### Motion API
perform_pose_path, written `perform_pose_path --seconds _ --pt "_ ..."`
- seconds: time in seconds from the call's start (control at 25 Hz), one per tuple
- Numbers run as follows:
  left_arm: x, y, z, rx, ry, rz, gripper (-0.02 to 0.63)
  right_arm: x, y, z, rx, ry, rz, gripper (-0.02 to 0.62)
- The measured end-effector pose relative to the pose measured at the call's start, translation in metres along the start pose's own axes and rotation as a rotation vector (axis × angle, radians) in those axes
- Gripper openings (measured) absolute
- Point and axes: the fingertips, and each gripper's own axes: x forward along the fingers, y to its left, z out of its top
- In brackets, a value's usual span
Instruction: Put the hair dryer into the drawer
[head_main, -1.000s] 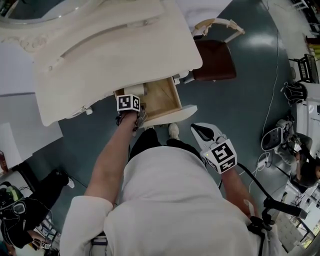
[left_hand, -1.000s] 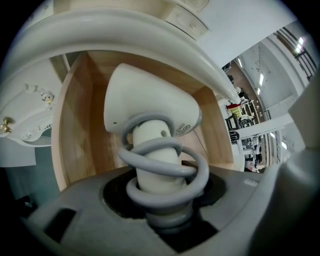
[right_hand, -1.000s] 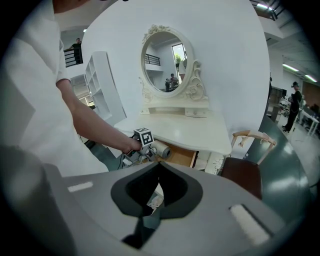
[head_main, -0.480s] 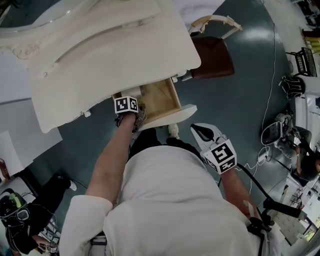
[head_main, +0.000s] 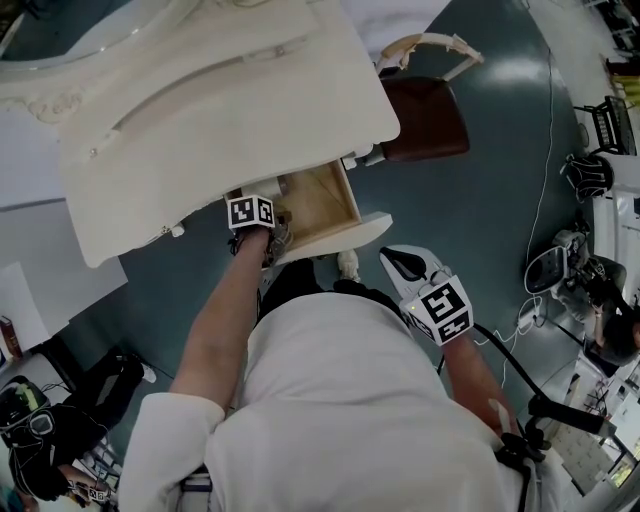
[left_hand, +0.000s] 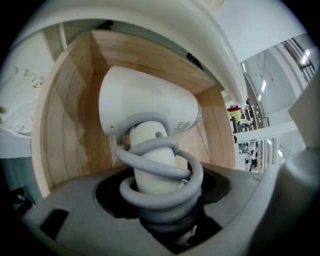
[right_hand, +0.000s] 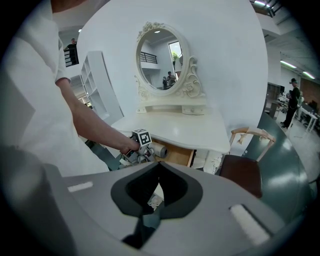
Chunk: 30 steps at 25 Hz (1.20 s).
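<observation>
Drawer (left_hand: 65, 125) holds hair dryer (left_hand: 145, 105) btw opening L tongs (left_hand: 160, 197) (R tongs (right_hand: 159, 167) closed).

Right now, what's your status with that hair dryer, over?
Left gripper jaws opening, hair dryer between them by its cord-wrapped handle, head inside the open drawer. Right gripper shut, empty, held back. Nothing seen blocking.

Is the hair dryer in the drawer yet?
In: the hair dryer sits between the wooden walls of the open drawer.

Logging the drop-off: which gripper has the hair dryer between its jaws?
The left gripper, at the open drawer: its jaws are opening around the handle of the hair dryer. The right gripper is shut and empty.
</observation>
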Motion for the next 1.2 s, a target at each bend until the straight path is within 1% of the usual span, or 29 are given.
perform_pose_path --seconds 0.2,0.4,0.48,0.64,0.84,1.04,1.12,1.2 --pt "-0.006 0.001 -0.006 -0.017 -0.032 0.009 0.348 -0.005 0.001 -0.007 -0.017 -0.006 0.012 0.000" --pt "-0.017 0.010 -0.011 -0.028 -0.091 0.077 0.384 -0.012 0.004 -0.023 -0.036 -0.015 0.032 0.000" --pt "-0.023 0.010 -0.015 -0.028 -0.109 0.091 0.390 -0.015 0.005 -0.029 -0.044 -0.022 0.037 0.000" --pt "-0.037 0.011 -0.025 -0.030 -0.154 0.103 0.394 -0.019 0.009 -0.036 -0.062 -0.045 0.057 0.000" --pt "-0.060 0.006 -0.041 -0.027 -0.247 0.114 0.394 -0.025 0.016 -0.053 -0.106 -0.064 0.098 0.000" --pt "-0.093 -0.026 -0.048 -0.018 -0.334 0.144 0.393 -0.041 -0.006 -0.059 -0.136 -0.076 0.172 0.000" --pt "-0.108 -0.036 -0.065 -0.026 -0.367 0.142 0.388 -0.045 -0.006 -0.067 -0.149 -0.073 0.202 0.000" --pt "-0.120 -0.041 -0.091 -0.029 -0.406 0.130 0.371 -0.044 0.004 -0.081 -0.171 -0.070 0.225 -0.002"
